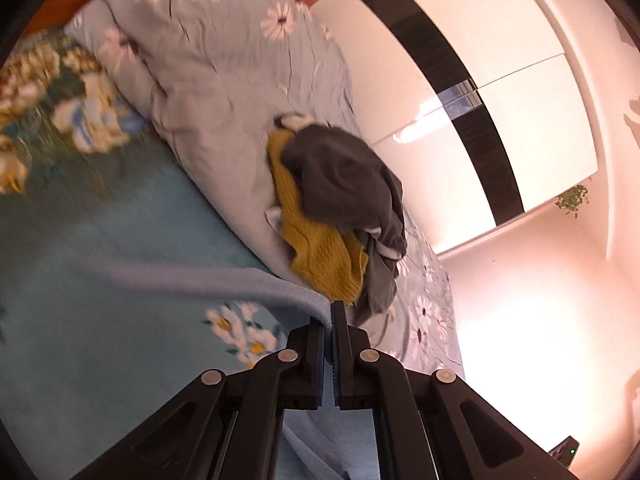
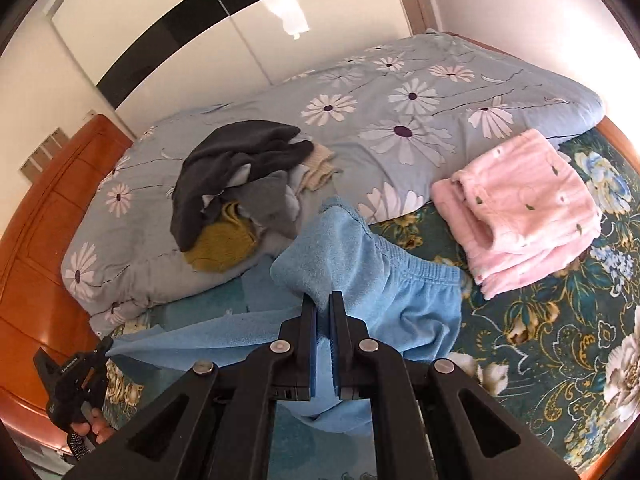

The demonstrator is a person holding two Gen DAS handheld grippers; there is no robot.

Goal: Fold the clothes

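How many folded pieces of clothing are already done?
1: the folded pink garment on the dark floral sheet, right of the blue pants. The unfolded pile may hide others.

A heap of clothes (image 2: 236, 196) lies on the quilt (image 2: 400, 120); the folded garment (image 2: 524, 208) sits right of it on the bed (image 2: 560, 340); trousers (image 2: 400, 292) lie between, nearer the camera.

Small white lettering on the left gripper (image 2: 74, 384) is probably unreadable.
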